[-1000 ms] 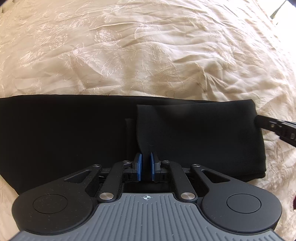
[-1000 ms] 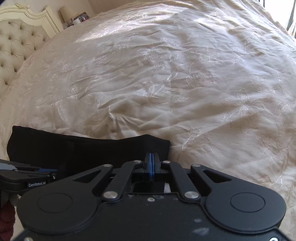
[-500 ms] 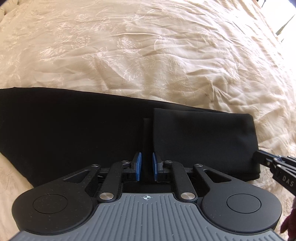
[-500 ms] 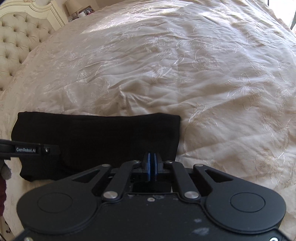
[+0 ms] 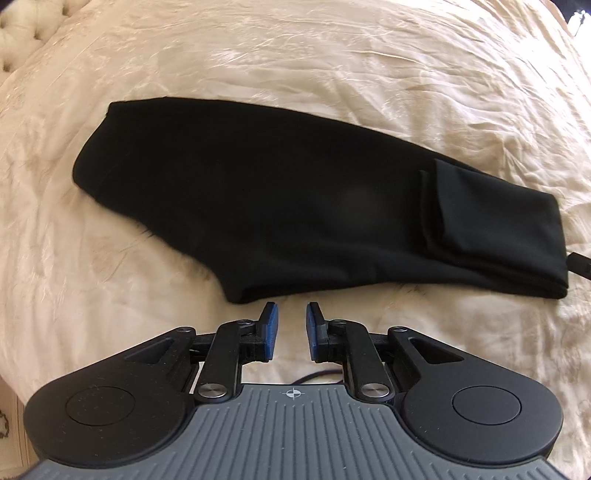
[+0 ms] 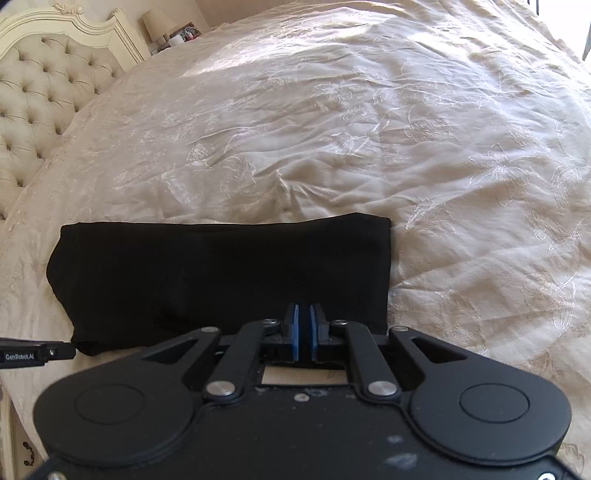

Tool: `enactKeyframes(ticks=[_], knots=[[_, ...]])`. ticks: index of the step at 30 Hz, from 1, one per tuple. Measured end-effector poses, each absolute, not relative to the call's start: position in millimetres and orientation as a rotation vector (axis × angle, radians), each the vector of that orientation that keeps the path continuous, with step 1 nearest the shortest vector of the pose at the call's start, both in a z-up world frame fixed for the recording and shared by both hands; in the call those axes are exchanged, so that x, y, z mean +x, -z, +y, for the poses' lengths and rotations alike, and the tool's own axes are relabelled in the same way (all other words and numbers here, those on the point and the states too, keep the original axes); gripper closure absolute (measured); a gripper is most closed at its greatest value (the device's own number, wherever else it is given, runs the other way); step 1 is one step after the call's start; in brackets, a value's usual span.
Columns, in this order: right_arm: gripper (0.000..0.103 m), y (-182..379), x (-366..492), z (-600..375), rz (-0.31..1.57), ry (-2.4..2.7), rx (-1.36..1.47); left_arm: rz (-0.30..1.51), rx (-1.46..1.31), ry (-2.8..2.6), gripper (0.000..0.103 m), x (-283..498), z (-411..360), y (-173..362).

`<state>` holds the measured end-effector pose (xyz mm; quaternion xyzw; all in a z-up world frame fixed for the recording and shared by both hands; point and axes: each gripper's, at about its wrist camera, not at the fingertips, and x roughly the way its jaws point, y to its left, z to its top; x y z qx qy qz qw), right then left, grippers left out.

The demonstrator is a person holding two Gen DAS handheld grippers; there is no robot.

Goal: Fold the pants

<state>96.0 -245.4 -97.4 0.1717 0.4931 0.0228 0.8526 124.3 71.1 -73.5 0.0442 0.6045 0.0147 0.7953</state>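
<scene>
Black pants (image 5: 295,206) lie flat on the cream bedspread, with the leg end folded back over itself at the right (image 5: 487,214). My left gripper (image 5: 291,317) is open and empty, just in front of the pants' near edge, not touching them. In the right wrist view the pants (image 6: 221,273) lie as a dark rectangle. My right gripper (image 6: 303,314) is over their near edge with a narrow gap between its blue pads and nothing held. The left gripper's tip (image 6: 37,354) shows at the left edge.
The cream embroidered bedspread (image 6: 369,129) stretches far beyond the pants. A tufted headboard (image 6: 37,92) stands at the far left, with a lamp and small items on a nightstand (image 6: 166,29) behind it. The right gripper's tip (image 5: 581,264) shows beside the pants' right end.
My left gripper has pulled back off the pants and opened wider. My right gripper has drawn back and lifted too, and its pads have parted slightly. The pants lie still.
</scene>
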Motion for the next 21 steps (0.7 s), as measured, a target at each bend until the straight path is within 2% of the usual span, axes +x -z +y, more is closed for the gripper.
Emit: enactKeyframes(ticks=[7, 14, 21], knots=[[0.093, 90.8, 74.4, -193.0, 1.058, -0.087, 0.42, 1.322, 0.104, -0.033, 0.086, 107.0, 117.2, 81.0], [0.093, 89.4, 64.3, -97.4, 1.113, -0.127, 0.403, 1.306, 0.127, 0.058, 0.086, 126.4, 164.5, 89.3], [0.092, 86.4, 86.8, 3.4, 1.087, -0.153, 0.381, 1.271, 0.183, 0.133, 0.086, 151.1, 216.3, 93.3]])
